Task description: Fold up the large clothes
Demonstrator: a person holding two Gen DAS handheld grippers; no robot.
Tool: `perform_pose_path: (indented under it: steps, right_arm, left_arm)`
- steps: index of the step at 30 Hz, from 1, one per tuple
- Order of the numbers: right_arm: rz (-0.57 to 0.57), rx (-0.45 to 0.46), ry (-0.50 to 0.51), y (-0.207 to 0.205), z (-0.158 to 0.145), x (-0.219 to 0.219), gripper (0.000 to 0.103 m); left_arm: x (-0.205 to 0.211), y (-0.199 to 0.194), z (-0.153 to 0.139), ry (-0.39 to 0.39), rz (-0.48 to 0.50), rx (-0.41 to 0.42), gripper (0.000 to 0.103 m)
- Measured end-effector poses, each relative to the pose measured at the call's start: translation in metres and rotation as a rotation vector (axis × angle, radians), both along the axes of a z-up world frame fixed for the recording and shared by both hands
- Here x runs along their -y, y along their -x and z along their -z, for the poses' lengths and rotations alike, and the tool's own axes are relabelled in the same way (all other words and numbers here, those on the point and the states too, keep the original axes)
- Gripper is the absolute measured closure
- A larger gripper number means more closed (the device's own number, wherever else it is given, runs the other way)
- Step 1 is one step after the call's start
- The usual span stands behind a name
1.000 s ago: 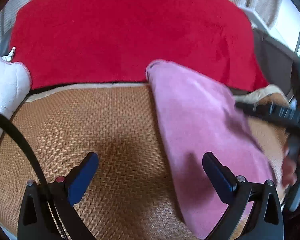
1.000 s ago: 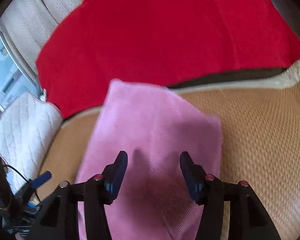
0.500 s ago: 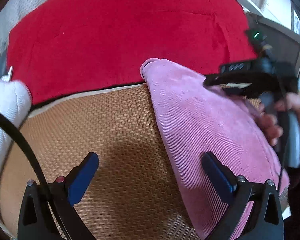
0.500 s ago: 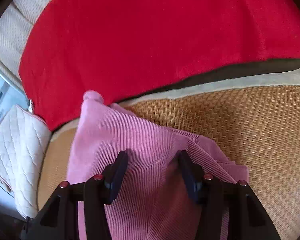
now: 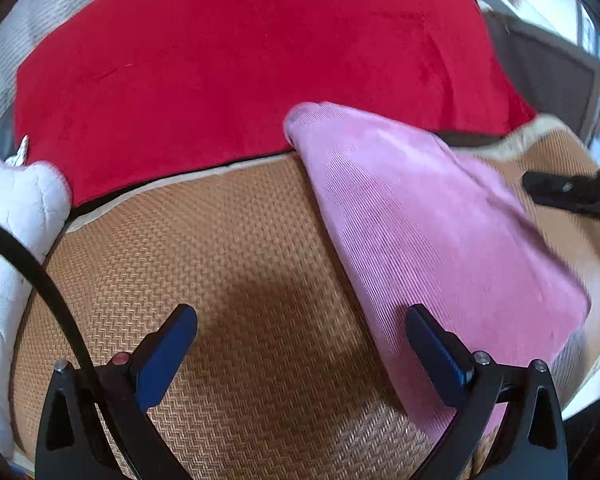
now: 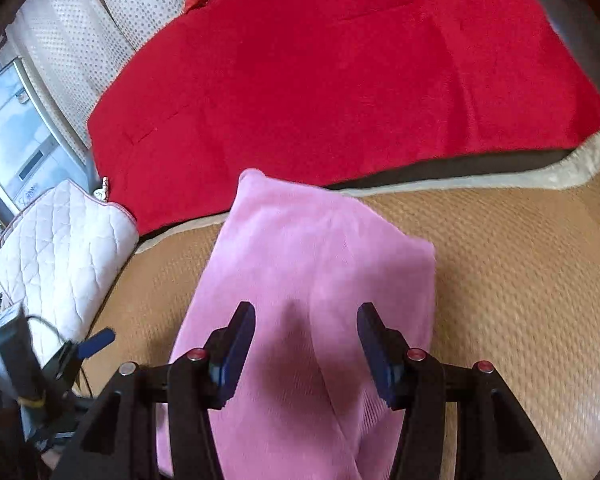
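A pink ribbed garment [image 5: 428, 232] lies folded into a long strip on the woven tan mat [image 5: 220, 264]; it also shows in the right wrist view [image 6: 312, 280]. My left gripper [image 5: 300, 340] is open and empty over the bare mat, with its right finger at the garment's left edge. My right gripper [image 6: 306, 340] is open and empty, hovering just above the near part of the garment. The right gripper's black body [image 5: 572, 192] shows at the right edge of the left wrist view.
A red blanket [image 5: 240, 64] covers the back behind the mat and also shows in the right wrist view [image 6: 340, 80]. A white quilted cushion [image 6: 60, 248] sits at the left. A black cable [image 5: 28, 256] crosses the left of the left wrist view. The left gripper [image 6: 88, 344] shows low left.
The right gripper has pulled back from the garment's top to its near end. The garment's raised, bunched right edge now lies flat. The left gripper has barely moved.
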State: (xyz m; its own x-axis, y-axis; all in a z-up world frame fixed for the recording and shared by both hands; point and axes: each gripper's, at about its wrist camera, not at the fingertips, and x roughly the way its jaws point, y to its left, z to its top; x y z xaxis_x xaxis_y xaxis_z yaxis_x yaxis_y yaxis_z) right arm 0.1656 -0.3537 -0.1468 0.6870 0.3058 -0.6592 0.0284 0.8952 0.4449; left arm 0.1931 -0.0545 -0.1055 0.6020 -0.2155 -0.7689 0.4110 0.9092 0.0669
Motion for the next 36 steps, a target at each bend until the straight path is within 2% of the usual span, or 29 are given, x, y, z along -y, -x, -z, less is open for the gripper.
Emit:
perform_pose_path:
  steps: [3, 5, 7, 8, 9, 11, 13, 15, 18, 20, 25, 27, 34, 36]
  right_arm:
    - [-0.016, 0.025, -0.053, 0.016, 0.003, 0.003, 0.048]
    - [-0.040, 0.030, -0.050, 0.021, 0.003, -0.003, 0.048]
    - [-0.056, 0.027, -0.052, 0.029, 0.004, -0.010, 0.048]
    - [-0.063, 0.016, -0.061, 0.031, 0.007, -0.012, 0.048]
    - [-0.069, -0.001, -0.067, 0.032, 0.011, -0.013, 0.048]
    - [-0.064, -0.069, -0.056, 0.028, 0.025, -0.014, 0.047]
    - [-0.065, -0.135, -0.057, 0.021, 0.041, -0.016, 0.047]
    - [-0.065, -0.116, -0.055, 0.022, 0.035, -0.015, 0.047]
    - [-0.060, -0.035, -0.064, 0.029, 0.017, -0.009, 0.047]
    - [-0.061, -0.021, -0.073, 0.031, 0.015, -0.006, 0.047]
    - [-0.048, -0.144, -0.045, 0.014, 0.044, -0.008, 0.047]
    - [-0.049, -0.126, -0.032, 0.014, 0.036, -0.010, 0.047]
    - [-0.001, 0.019, -0.027, 0.022, 0.010, -0.002, 0.046]
    - [0.016, -0.010, -0.036, 0.013, 0.014, 0.000, 0.046]
  left_arm:
    - [-0.002, 0.010, -0.008, 0.036, 0.030, 0.026, 0.000]
    - [-0.003, 0.018, -0.014, 0.072, 0.049, 0.041, 0.000]
    - [0.003, 0.024, -0.010, 0.023, 0.053, 0.053, 0.000]
    - [0.011, 0.025, -0.001, -0.049, 0.052, 0.050, 0.000]
    - [0.015, 0.022, 0.006, -0.081, 0.056, 0.047, 0.000]
    - [0.018, 0.025, 0.009, -0.078, 0.057, 0.075, 0.000]
    - [0.022, 0.028, 0.006, -0.108, 0.064, 0.093, 0.000]
    - [0.024, 0.030, 0.006, -0.130, 0.071, 0.113, 0.000]
    - [0.024, 0.030, 0.006, -0.129, 0.070, 0.115, 0.000]
    - [0.023, 0.030, 0.005, -0.124, 0.070, 0.111, 0.000]
    - [0.025, 0.029, 0.004, -0.127, 0.068, 0.114, 0.000]
    - [0.026, 0.030, 0.005, -0.132, 0.067, 0.119, 0.000]
    - [0.026, 0.031, 0.005, -0.124, 0.064, 0.112, 0.000]
    - [0.025, 0.031, 0.004, -0.124, 0.066, 0.111, 0.000]
